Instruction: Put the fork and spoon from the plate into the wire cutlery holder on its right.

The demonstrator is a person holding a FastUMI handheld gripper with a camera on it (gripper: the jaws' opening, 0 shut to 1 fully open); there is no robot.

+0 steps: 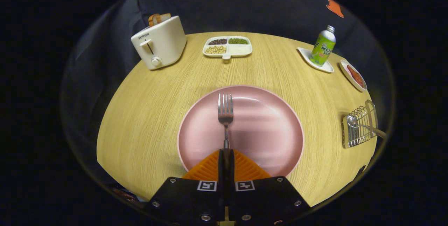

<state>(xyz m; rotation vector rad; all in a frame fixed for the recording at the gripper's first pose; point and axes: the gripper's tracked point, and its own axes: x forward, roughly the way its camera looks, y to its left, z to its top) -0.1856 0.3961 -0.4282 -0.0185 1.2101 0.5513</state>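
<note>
The gripper (226, 153) is sitting nearest, its two orange ribbed fingers (206, 168) pressing together on the handle of the fork (225, 117), so that the handle is disappearing between the pads and only the neck and head are showing ahead of the fingertips. The fork is lying over the pink plate (269, 131), its long axis running straight away from the gripper, near to far, with the tines pointing toward the far side of the table; whether it is resting on the plate or lifting just clear of it cannot be told. The plate is occupying the near middle of the round wooden table (147, 114), and its surface around the fork is bare. To the right of the plate, well apart from it and near the table's right edge, the wire cutlery holder (358, 128) is standing, and the spoon (364, 125) is already lying in it, bowl toward the left and handle sticking out to the right. Nothing is standing on the table between the plate and the holder. Farther right and beyond the holder, a small dish (352, 75) with red contents is sitting, and beyond that a green bottle (323, 46) is standing upright on a white coaster (313, 60). At the far middle, a white divided tray (227, 47) is holding beans in three compartments. At the far left, a cream toaster (159, 42) is standing with bread (155, 18) rising from its slot.
</note>
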